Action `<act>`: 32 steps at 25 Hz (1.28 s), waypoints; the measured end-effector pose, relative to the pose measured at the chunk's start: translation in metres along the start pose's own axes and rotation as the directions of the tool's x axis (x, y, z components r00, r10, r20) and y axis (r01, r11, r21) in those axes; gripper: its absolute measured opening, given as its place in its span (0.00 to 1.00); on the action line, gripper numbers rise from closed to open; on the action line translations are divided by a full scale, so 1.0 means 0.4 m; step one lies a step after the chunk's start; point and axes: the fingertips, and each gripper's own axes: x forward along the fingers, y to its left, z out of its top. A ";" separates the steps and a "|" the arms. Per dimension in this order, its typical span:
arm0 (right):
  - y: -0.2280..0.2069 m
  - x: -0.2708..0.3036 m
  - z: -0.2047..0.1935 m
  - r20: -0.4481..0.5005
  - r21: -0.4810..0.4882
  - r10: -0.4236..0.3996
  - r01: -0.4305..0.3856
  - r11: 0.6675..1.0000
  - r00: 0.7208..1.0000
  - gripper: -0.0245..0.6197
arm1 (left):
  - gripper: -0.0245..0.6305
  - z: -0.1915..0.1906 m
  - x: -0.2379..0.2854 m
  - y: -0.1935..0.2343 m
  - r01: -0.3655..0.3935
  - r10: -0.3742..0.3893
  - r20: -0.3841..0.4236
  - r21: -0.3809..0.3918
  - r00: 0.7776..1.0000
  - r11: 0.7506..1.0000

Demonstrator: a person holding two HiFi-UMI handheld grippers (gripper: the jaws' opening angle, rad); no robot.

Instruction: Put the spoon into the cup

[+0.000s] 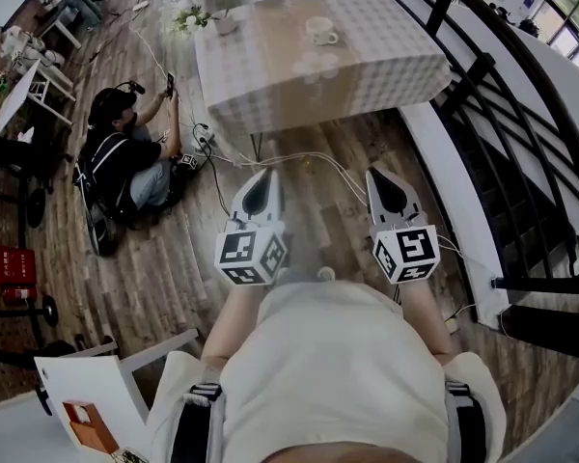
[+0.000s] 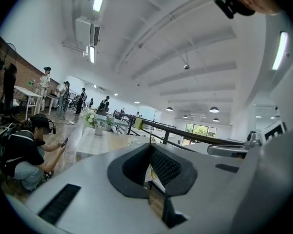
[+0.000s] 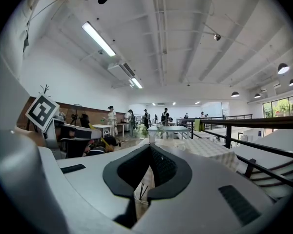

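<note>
A white cup (image 1: pixel 320 31) on a saucer stands near the far right of a table with a checked cloth (image 1: pixel 270 85), some way ahead of me. No spoon can be made out at this distance. My left gripper (image 1: pixel 265 175) and right gripper (image 1: pixel 382 175) are held side by side over the wooden floor, short of the table, both pointing toward it. Each has its jaws shut with nothing between them. The left gripper view shows its closed jaws (image 2: pixel 150 148) with the table (image 2: pixel 95 139) beyond; the right gripper view shows the same (image 3: pixel 150 148), with the table (image 3: pixel 207 147) ahead.
A vase of white flowers (image 1: pixel 224 15) stands at the table's far left corner. A person (image 1: pixel 125 157) sits on the floor at the left, with cables (image 1: pixel 289 157) trailing under the table. A black railing (image 1: pixel 482 95) runs along the right. A white table (image 1: pixel 87 394) is at bottom left.
</note>
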 end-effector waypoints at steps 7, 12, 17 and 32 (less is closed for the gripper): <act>-0.016 -0.008 0.014 0.031 0.043 0.019 -0.020 0.999 0.999 0.03 | 0.04 0.009 0.005 -0.024 0.009 -0.009 -0.002 0.014 1.000 1.000; -0.010 0.006 -0.005 0.005 0.037 0.040 -0.040 0.999 0.999 0.04 | 0.04 0.009 0.015 -0.022 0.010 -0.010 -0.006 0.011 1.000 1.000; -0.021 0.036 -0.013 -0.007 0.034 0.046 -0.046 0.998 0.999 0.03 | 0.04 0.006 0.053 -0.009 0.016 -0.016 -0.013 0.005 1.000 1.000; -0.154 0.219 0.010 -0.023 0.032 0.022 -0.021 0.999 0.999 0.03 | 0.04 0.052 0.282 0.037 0.037 -0.037 -0.004 -0.013 0.999 0.999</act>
